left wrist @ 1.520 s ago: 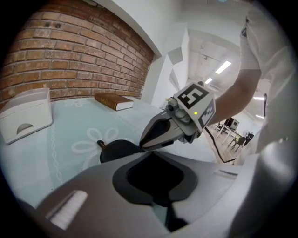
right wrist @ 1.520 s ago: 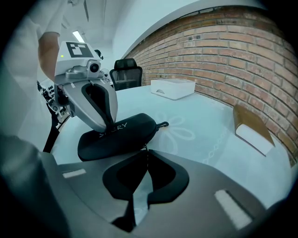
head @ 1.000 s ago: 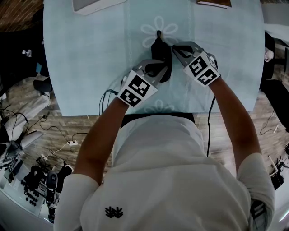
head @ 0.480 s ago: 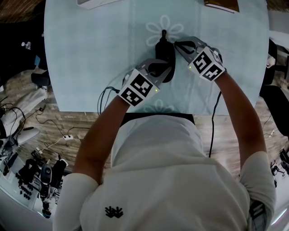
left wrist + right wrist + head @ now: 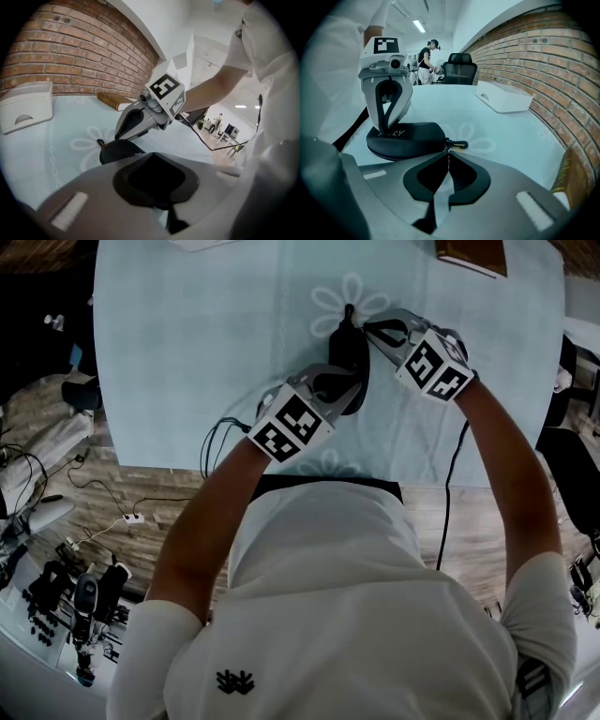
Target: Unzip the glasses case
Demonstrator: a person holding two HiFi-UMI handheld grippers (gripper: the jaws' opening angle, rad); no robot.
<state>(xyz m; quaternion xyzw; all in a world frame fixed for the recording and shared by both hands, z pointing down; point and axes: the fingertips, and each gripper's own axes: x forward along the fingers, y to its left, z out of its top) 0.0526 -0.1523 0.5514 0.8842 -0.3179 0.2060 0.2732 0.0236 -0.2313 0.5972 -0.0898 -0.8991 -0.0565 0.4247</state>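
Observation:
A black zipped glasses case [image 5: 349, 351] [image 5: 405, 137] [image 5: 119, 151] lies on the pale blue tablecloth [image 5: 187, 352], with a small black clip [image 5: 458, 144] at its far end. My left gripper [image 5: 339, 390] [image 5: 387, 127] is shut, and its fingertips stand on top of the case at the near end. My right gripper [image 5: 367, 330] [image 5: 448, 152] comes in from the right at the case's far end. Its jaws are closed on the zip pull beside the clip. The zip looks closed all along the side facing the right gripper.
A white box [image 5: 504, 98] [image 5: 23, 105] stands at the far left of the table, and a brown book [image 5: 473, 254] [image 5: 112, 99] at the far right. Behind the table runs a brick wall [image 5: 70, 51]. Cables [image 5: 220, 442] hang off the near edge. A person [image 5: 429, 54] and an office chair [image 5: 459, 68] are in the background.
The head camera has shifted, so everything sits slightly right and higher in the picture. Both grippers keep their places on the case, and the case has not visibly opened.

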